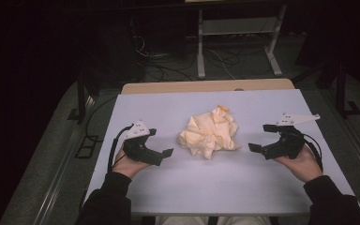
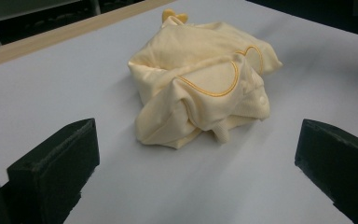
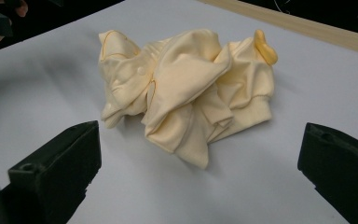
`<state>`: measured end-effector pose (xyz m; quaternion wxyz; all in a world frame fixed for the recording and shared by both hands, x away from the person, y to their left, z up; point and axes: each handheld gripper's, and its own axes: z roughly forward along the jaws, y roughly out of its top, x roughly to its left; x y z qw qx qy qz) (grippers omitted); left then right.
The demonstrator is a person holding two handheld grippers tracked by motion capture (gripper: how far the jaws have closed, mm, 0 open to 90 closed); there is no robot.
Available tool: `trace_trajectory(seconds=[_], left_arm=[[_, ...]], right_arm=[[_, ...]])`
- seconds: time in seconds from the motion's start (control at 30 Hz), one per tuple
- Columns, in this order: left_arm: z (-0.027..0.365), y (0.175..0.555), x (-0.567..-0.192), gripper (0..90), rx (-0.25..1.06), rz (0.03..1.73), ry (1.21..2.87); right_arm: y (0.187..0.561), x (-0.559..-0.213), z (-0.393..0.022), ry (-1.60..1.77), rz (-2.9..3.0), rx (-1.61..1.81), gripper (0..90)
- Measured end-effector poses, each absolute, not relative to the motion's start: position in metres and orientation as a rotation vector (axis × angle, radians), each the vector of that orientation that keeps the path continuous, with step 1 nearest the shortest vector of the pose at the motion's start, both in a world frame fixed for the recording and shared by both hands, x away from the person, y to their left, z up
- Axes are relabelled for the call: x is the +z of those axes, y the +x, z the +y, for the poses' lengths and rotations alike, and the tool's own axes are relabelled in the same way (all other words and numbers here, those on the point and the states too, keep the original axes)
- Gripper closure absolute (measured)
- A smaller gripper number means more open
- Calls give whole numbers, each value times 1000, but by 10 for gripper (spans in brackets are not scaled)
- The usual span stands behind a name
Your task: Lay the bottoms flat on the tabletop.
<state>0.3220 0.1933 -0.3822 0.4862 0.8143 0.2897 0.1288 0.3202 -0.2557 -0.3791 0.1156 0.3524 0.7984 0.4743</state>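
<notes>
Crumpled pale-yellow baby garment at frame centre; left gripper and right gripper flanked it, jaws spread wide, clear of cloth.

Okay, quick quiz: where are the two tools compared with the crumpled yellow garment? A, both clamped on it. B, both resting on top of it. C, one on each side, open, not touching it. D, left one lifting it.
C: the left tool and right tool sit open on either side of the crumpled yellow garment, with bare table between each and the cloth.
</notes>
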Motion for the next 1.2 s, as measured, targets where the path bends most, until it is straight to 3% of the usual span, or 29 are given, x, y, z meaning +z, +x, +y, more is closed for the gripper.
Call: trace_trajectory(seconds=[1.2], left_arm=[[164,356,-376,0,273,675,1994]], right_arm=[[382,-369,-245,1099,2363,1329,0]])
